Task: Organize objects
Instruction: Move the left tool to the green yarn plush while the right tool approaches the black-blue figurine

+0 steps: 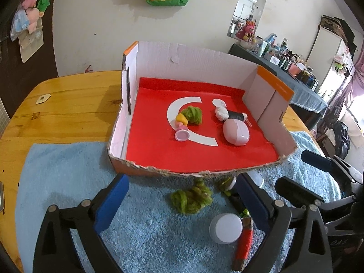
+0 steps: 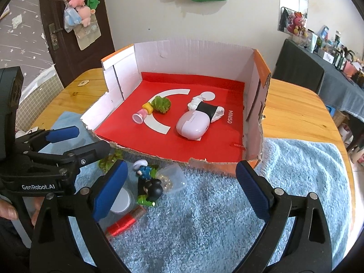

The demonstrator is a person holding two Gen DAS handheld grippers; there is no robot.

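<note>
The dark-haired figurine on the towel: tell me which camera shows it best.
The right wrist view. There the figurine lies in full sight on the blue towel, between a clear plastic cup and a white-lidded jar. In the left wrist view, the left gripper's right finger hides nearly all of it.

Home: plush toys (image 2: 78, 4), cluttered sideboard (image 1: 284, 61).

Both wrist cams sit low over the blue towel (image 1: 68, 170), angled down toward the cardboard box (image 1: 193, 68), close up. Left cam sits left of right cam; both share box, towel, table (image 2: 295, 104).
</note>
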